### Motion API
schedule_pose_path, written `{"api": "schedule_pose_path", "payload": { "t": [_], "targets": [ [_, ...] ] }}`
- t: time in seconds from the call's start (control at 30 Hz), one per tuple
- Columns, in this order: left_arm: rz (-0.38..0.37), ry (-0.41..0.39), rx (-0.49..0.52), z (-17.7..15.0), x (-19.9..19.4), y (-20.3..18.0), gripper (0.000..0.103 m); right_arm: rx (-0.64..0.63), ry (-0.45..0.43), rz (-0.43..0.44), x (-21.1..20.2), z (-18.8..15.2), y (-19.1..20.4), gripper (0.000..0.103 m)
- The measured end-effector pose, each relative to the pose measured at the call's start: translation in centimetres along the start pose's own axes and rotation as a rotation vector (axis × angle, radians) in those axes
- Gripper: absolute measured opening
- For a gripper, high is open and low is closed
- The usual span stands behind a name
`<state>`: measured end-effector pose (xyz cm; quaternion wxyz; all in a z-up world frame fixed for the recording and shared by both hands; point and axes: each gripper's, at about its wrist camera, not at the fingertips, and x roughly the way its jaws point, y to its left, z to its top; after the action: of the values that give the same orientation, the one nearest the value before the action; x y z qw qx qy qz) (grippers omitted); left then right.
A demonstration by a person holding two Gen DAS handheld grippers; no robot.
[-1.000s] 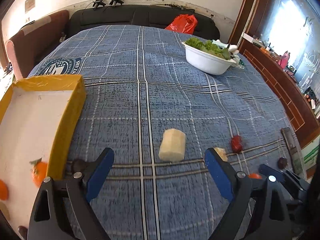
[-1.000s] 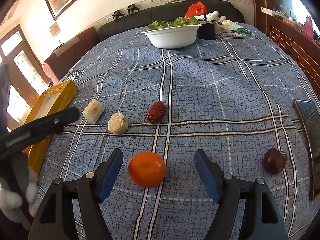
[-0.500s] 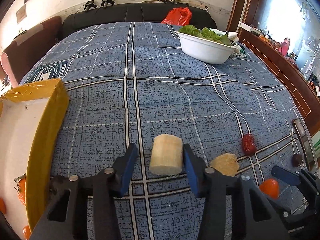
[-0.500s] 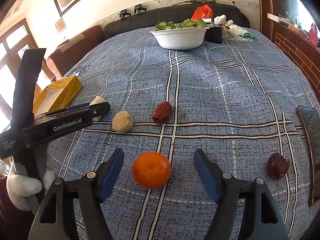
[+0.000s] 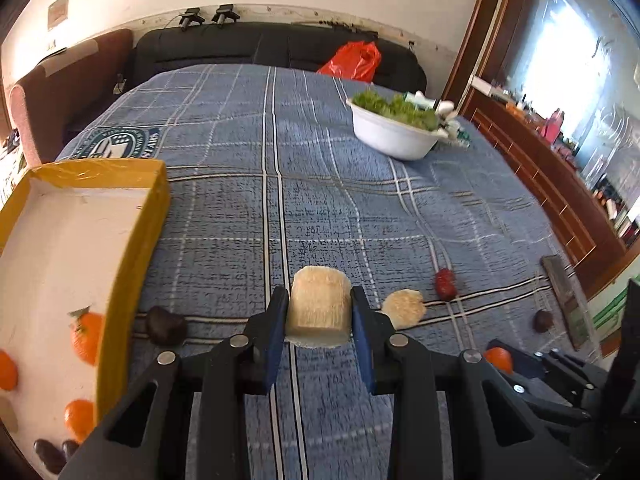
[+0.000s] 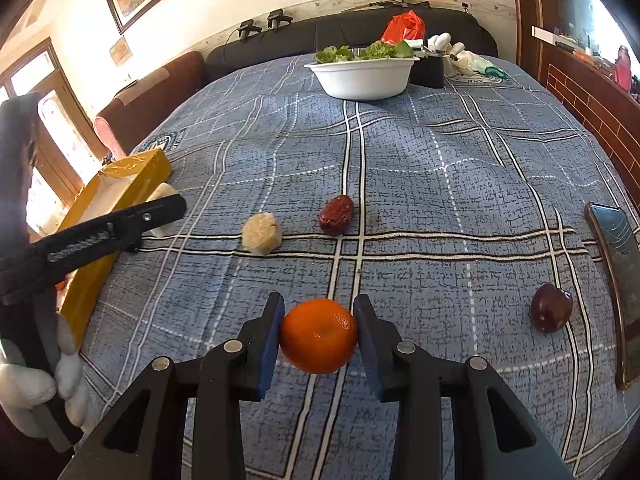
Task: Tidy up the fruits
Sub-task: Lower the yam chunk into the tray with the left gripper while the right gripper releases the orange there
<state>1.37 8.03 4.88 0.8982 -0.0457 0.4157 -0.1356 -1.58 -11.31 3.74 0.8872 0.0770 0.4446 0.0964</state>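
Observation:
My left gripper (image 5: 319, 307) is shut on a pale cylindrical fruit chunk (image 5: 318, 306) just above the blue plaid cloth. My right gripper (image 6: 318, 327) is shut on an orange tangerine (image 6: 319, 335). A second pale chunk (image 6: 261, 234) and a red date (image 6: 336, 214) lie further out on the cloth; both also show in the left wrist view, the chunk (image 5: 404, 308) and the date (image 5: 445, 283). A dark chestnut (image 6: 550, 307) lies to the right. The yellow box (image 5: 132, 248) at the left holds several tangerines (image 5: 86, 337).
A white bowl of greens (image 6: 362, 76) stands at the far side. A phone (image 6: 618, 256) lies at the right edge. A dark chestnut (image 5: 165, 325) sits beside the yellow box. A red bag (image 5: 354, 62) rests on the black sofa behind.
Both grippers have closed: the left onto the pale chunk, the right onto the tangerine. The left gripper moved forward to the chunk first.

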Motion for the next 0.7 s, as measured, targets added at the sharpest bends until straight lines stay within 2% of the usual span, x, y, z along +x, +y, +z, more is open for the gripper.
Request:
{"api": "schedule_pose_path", "payload": {
  "t": [0.23, 0.47, 0.7],
  "targets": [
    [-0.024, -0.085, -0.100, -1.3, -6.6, 3.6, 0.030, -0.033, -0.054, 0.006, -2.9, -0.2, 2.5, 0.039],
    [0.060, -0.172, -0.218, -3.2, -12.6, 9.9, 0.030, -0.098, -0.100, 0.021, -5.7, -0.6, 6.4, 0.039],
    [0.134, -0.229, -0.315, -4.6, -17.0, 15.7, 0.030, -0.183, -0.128, 0.061, -7.2, -0.1, 11.4, 0.040]
  ]
}}
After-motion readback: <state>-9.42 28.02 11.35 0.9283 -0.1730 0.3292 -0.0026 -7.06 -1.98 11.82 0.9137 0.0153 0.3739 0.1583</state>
